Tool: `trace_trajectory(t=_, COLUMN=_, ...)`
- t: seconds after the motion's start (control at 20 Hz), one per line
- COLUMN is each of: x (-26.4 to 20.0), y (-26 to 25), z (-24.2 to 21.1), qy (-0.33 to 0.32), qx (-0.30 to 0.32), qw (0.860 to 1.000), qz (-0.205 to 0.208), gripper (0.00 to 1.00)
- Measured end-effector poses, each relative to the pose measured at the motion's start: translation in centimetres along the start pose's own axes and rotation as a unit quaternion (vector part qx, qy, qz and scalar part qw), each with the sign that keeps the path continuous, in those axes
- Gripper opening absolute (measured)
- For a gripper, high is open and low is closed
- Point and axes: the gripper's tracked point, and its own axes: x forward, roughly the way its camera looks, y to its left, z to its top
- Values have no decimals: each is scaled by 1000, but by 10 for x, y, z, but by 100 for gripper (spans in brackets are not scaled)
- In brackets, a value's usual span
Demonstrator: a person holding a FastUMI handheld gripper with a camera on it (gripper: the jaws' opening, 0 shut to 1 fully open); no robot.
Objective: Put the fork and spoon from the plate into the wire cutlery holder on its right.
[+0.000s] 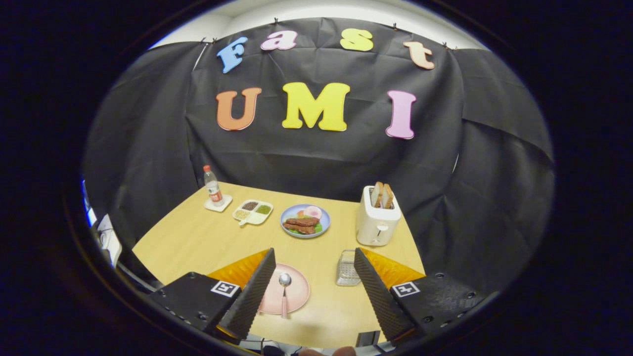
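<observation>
1. A pink plate (296,296) lies flat on the table, partly hidden behind the left finger.
2. A spoon (284,291) rests on the plate, metal bowl away, pink handle nearer.
3. The wire cutlery holder (346,269) stands right of the plate, apart from it.

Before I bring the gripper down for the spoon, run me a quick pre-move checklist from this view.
1. Fingers open: ok. The gripper is spread wide with nothing between its fingers.
2. Spoon reachable: ok. The spoon lies on the pink plate, bowl away from the gripper, beside the left finger.
3. Fork located: cannot tell. The left finger hides part of the plate.
4. Wire cutlery holder free: ok. The holder stands right of the plate, partly behind the right finger; it looks empty.
5. Path past the toaster: ok. The toaster stands beyond the holder, apart from it.
6. Alignment: not ok. The spoon sits left of centre between the fingers.
</observation>
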Motion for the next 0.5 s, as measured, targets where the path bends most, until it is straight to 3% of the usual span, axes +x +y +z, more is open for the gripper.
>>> trace_trajectory(t=0.5, x=22, y=13, z=-30, qy=60, qx=-22, qw=998, qz=25, gripper=96)
